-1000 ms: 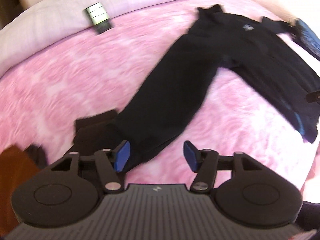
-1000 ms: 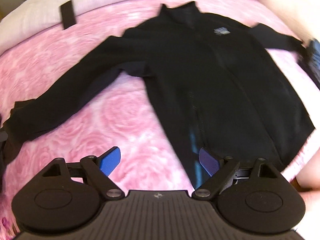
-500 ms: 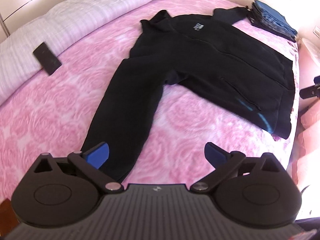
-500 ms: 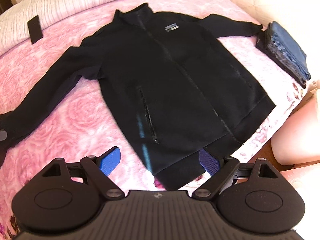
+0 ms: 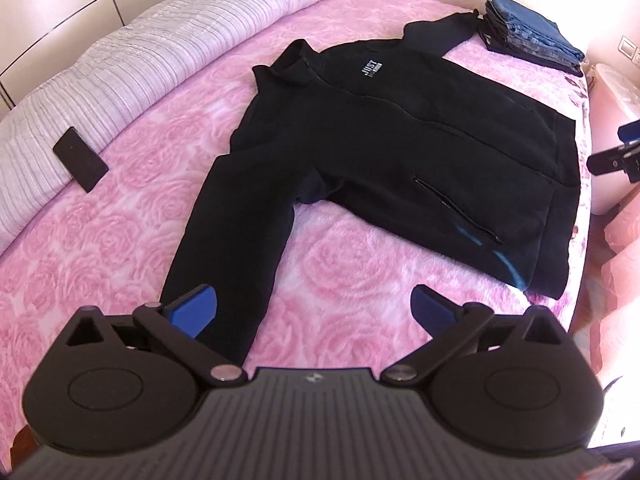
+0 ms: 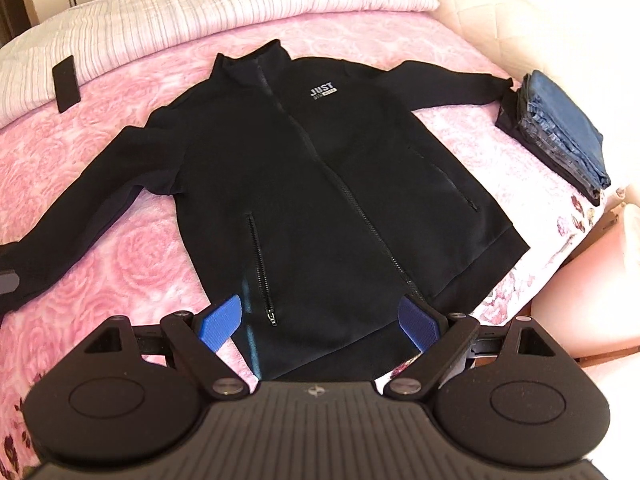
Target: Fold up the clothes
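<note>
Zip-up black jacket (image 6: 304, 184) lies spread flat, front side up, on the pink rose-patterned bedspread (image 6: 132, 248), its collar toward the striped white pillow (image 6: 224, 8) at the head of the bed and its hem at the near edge. Both sleeves are stretched outward: one runs toward the left edge of the bed, the other reaches the stack of folded jeans (image 6: 560, 128) near the right edge, its cuff touching that stack. A dark phone (image 5: 80, 159) rests where the pillow meets the bedspread, well apart from the jacket. The left gripper (image 5: 312, 308) hovers low over the outstretched left sleeve, pointing along it toward the jacket's body; its blue-padded fingers (image 5: 192, 308) are spread wide, with one pad over the sleeve cuff and the other over bare bedspread, gripping nothing. The right gripper (image 6: 320, 320) is held above the hem at the near edge of the bed, aimed up the zip toward the collar, jaws likewise spread wide and empty, both blue pads over the dark fabric near the hem.
</note>
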